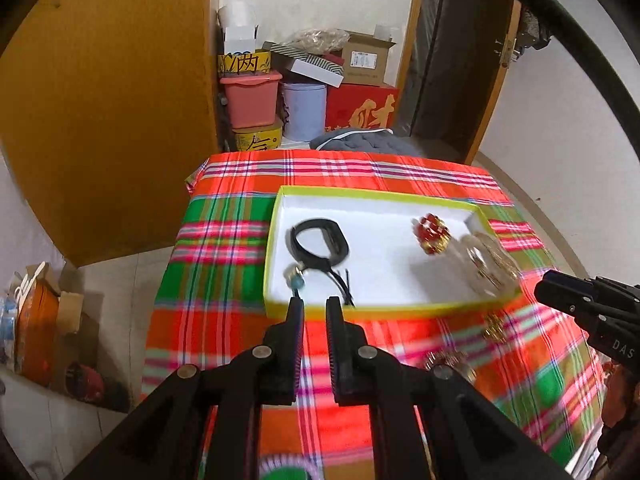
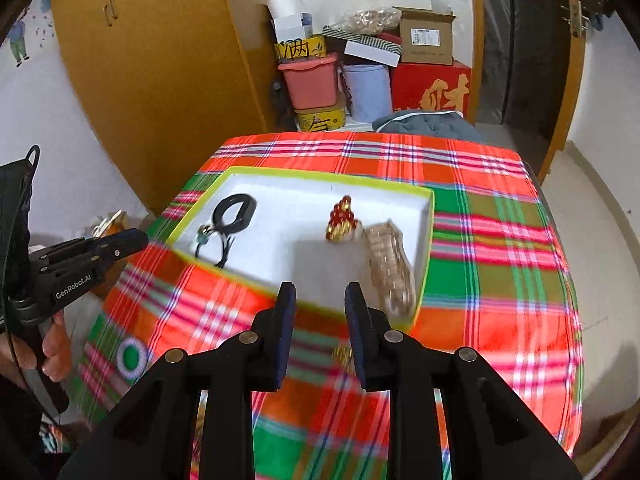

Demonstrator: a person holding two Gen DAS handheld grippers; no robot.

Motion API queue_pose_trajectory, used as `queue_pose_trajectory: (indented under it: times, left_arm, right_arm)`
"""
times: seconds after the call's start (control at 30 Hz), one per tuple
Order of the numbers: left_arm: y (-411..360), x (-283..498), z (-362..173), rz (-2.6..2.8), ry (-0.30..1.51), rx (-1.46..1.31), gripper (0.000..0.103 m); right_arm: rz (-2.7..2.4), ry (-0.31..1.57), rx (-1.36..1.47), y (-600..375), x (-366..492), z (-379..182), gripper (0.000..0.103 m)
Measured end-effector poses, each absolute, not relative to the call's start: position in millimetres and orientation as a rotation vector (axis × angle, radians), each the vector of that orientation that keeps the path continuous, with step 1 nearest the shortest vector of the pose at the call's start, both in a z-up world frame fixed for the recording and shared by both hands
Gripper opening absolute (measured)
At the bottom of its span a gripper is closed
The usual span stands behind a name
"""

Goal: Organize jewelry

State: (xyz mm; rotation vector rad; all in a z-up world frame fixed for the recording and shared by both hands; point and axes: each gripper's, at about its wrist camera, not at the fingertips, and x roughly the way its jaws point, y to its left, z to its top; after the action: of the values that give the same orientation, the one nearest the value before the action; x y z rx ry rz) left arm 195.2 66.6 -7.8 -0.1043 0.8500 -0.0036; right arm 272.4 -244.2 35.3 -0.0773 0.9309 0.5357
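Hovering at the near rim of the white tray (image 1: 276, 240), both the left hand-held gripper (image 1: 316, 306) and right hand-held gripper (image 2: 320, 292) show narrow, empty jaws, since 3 pieces, black bracelet (image 1: 320, 240) included, lie gathered inside.

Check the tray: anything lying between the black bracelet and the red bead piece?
Nothing. Between the black bracelet and the red bead piece only the tray's bare white floor shows, clearest in the right wrist view.

Motion blur smears the pale beaded bracelet (image 2: 390, 270) at the tray's right end, so its beads cannot be told apart. On the plaid cloth (image 1: 224, 320), small gold pieces (image 1: 494, 330) are too blurred to identify.
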Motion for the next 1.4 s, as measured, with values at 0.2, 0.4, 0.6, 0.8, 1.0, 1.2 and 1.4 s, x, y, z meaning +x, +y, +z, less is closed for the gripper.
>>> queue_pose_trajectory:
  times: [0.2, 0.4, 0.6, 0.8, 1.0, 1.2, 1.4]
  left_arm:
    - [61, 164, 1, -0.005, 0.837, -0.111, 0.01]
    - [57, 140, 6, -0.001, 0.828, -0.116, 0.01]
    - [58, 122, 5, 0.009, 0.828, -0.121, 0.01]
    - [71, 109, 4, 0.034, 0.832, -0.134, 0.01]
    - [89, 99, 0, 0.069, 0.838, -0.149, 0.023]
    - [103, 90, -8, 0.09, 0.849, -0.177, 0.034]
    - [102, 90, -29, 0.088, 0.9, -0.174, 0.034]
  right_arm:
    - [0.549, 0.913, -0.058, -256, 242, 45, 0.026]
    - [0.567, 0.907, -0.059, -262, 221, 50, 0.026]
    - [0.578, 0.914, -0.046, -267, 210, 49, 0.036]
    - [0.578, 0.92, -0.044, -271, 206, 45, 0.036]
    - [0.567, 0.934, -0.041, -273, 206, 41, 0.036]
    - [0.566, 0.954, -0.043, -271, 207, 36, 0.036]
    - [0.57, 0.974, -0.048, -267, 209, 29, 0.036]
